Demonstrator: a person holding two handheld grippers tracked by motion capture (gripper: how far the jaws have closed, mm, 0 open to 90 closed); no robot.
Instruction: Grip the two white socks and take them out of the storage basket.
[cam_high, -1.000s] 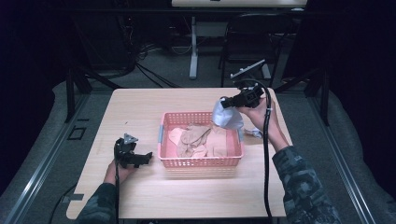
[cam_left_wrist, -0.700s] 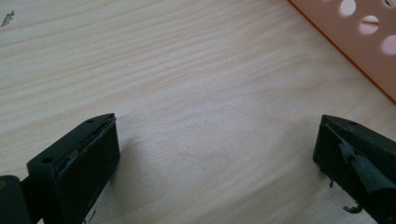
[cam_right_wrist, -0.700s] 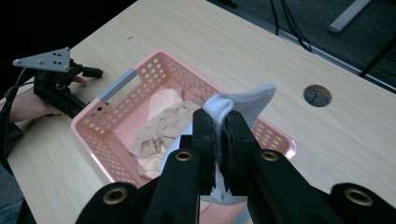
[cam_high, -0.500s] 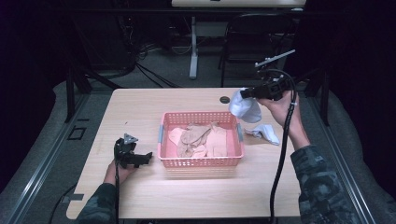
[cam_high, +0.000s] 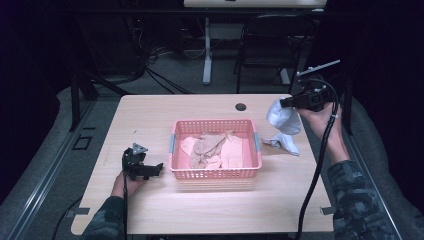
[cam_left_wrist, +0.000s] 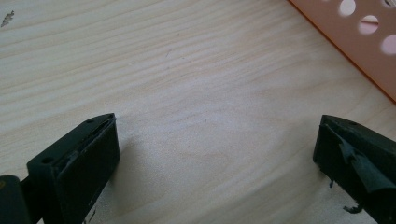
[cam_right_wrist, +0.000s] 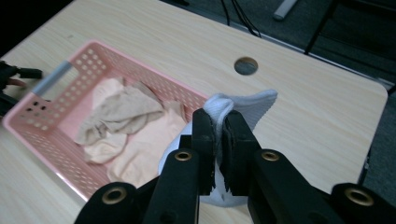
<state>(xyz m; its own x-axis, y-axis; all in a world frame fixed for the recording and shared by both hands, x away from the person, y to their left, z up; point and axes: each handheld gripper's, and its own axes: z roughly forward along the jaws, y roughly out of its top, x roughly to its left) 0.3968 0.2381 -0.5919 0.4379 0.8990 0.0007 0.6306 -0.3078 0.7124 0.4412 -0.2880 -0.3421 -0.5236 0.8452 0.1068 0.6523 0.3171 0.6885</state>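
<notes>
1. High view: the right claw holds a white sock above the bench, right of the pink basket; another white sock lies below it.
2. Left gripper view: the left claw, jaws apart, rests beside the basket.
3. Right gripper view: jaws clamped on the sock; the basket lies to the claw's left.

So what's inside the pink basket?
The pink basket holds crumpled beige and peach cloths, piled together. How many there are, and whether anything lies beneath them, stays hidden. The white sock is outside it, pinched in the right gripper.
</notes>
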